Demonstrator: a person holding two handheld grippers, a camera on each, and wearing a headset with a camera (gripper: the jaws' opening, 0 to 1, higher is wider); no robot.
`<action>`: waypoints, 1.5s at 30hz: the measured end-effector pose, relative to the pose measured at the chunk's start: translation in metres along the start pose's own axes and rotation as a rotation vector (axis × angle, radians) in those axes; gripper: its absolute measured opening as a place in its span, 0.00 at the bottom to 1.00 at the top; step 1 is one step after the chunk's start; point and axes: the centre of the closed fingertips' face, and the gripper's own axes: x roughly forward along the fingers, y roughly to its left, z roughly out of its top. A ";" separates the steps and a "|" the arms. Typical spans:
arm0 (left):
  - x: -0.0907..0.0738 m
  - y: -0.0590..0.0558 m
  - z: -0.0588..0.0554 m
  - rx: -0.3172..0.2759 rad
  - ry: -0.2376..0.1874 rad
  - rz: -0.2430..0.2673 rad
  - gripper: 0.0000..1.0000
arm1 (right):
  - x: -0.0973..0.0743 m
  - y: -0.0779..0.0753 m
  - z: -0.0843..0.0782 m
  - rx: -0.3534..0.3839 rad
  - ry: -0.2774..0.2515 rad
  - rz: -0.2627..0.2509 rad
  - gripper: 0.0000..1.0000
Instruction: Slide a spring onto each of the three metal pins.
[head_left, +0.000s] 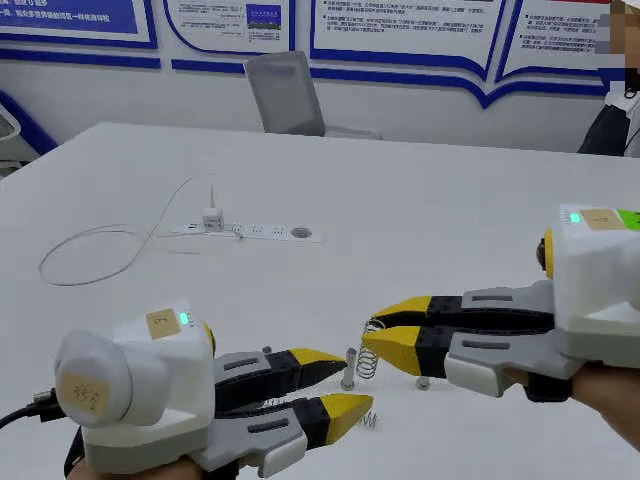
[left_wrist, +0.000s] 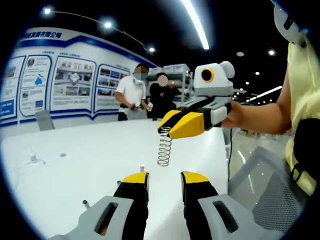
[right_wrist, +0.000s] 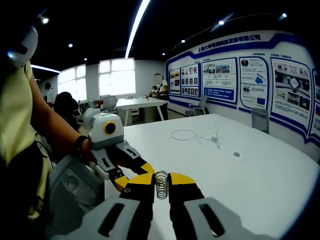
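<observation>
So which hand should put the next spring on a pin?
Right. The right gripper holds a spring in its jaws, hanging close to a pin. The left gripper is open and empty.

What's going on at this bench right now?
A person works two handheld grippers over a white table. The right gripper is shut on a spring, which hangs from its jaws just beside an upright metal pin and is not yet on it. The left gripper sits open and empty close by. A second spring lies loose on the table.
</observation>
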 end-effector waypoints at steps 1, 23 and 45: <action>-0.004 0.003 -0.002 0.001 0.007 0.011 0.27 | -0.002 -0.005 -0.001 0.003 0.001 -0.016 0.12; -0.059 0.048 -0.032 0.051 0.077 0.187 0.58 | -0.020 -0.086 -0.037 0.066 0.033 -0.224 0.12; -0.068 0.053 -0.045 -0.002 0.094 0.227 0.63 | -0.007 -0.133 -0.090 0.141 0.090 -0.315 0.12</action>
